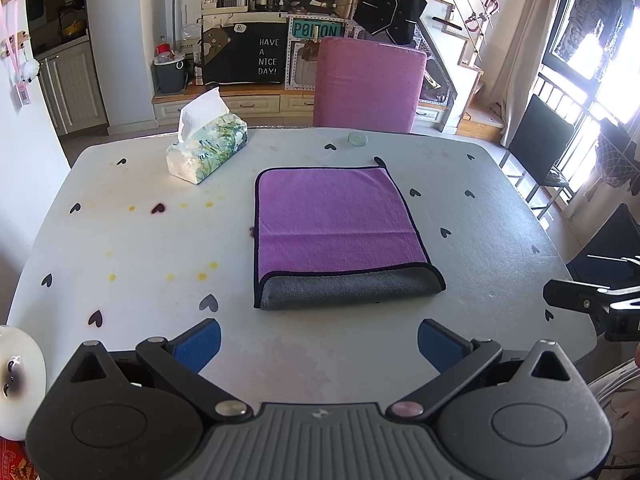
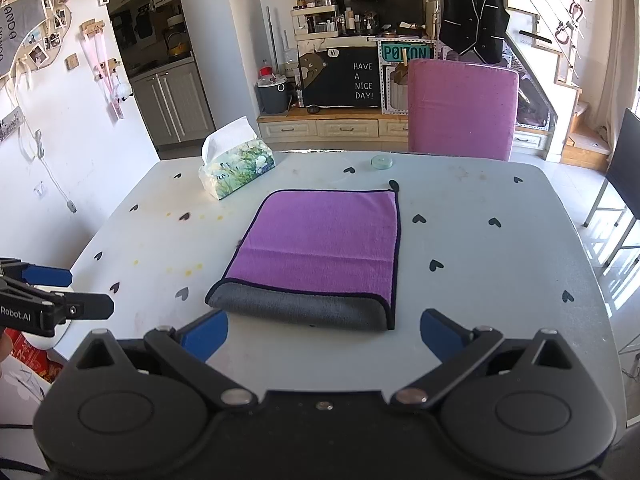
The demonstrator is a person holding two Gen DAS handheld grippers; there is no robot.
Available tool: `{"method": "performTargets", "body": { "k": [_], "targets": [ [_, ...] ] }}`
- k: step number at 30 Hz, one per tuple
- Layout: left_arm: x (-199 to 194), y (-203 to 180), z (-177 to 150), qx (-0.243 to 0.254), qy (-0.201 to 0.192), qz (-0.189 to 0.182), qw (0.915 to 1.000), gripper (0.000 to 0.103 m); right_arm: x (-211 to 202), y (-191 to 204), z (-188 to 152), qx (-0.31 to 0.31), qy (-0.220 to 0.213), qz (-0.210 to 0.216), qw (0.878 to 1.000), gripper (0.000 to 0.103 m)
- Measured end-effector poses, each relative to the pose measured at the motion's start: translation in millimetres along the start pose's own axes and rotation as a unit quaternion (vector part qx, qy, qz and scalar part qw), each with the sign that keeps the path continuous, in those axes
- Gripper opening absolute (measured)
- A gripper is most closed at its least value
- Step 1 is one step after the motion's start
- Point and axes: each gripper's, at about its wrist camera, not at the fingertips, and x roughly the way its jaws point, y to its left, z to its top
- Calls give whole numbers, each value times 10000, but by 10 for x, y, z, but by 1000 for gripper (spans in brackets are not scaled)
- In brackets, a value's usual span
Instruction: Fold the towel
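Two spread tools (image 1: 319, 344) (image 2: 324, 334) near folded towel (image 1: 336, 232)

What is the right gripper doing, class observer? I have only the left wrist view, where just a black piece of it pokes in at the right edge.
Observer: The right gripper is open, its blue pads wide apart, holding nothing, just short of the towel and its grey near edge.
Operator: How does my left gripper look from there?
Observer: The left gripper shows side-on at the left edge, by the table, lettered Robot.AI.
Operator: Anything beyond it?
Observer: Photos pinned on the wall, which your view cuts off.
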Motion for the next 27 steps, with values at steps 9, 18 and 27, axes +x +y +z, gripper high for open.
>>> {"method": "performTargets", "body": {
  "k": [9,18,27],
  "targets": [
    [-1,-1,1,2,-2,5,10000,103,-1,3,4,-2,5,-3,10000,102],
    [-2,2,1,11,-6,-4,10000,103,18,-9,-4,1,20,5,10000,102],
    [-8,1,5,14,-9,-3,10000,103,17,17,-17,3,22,1,10000,102]
  ]
}}
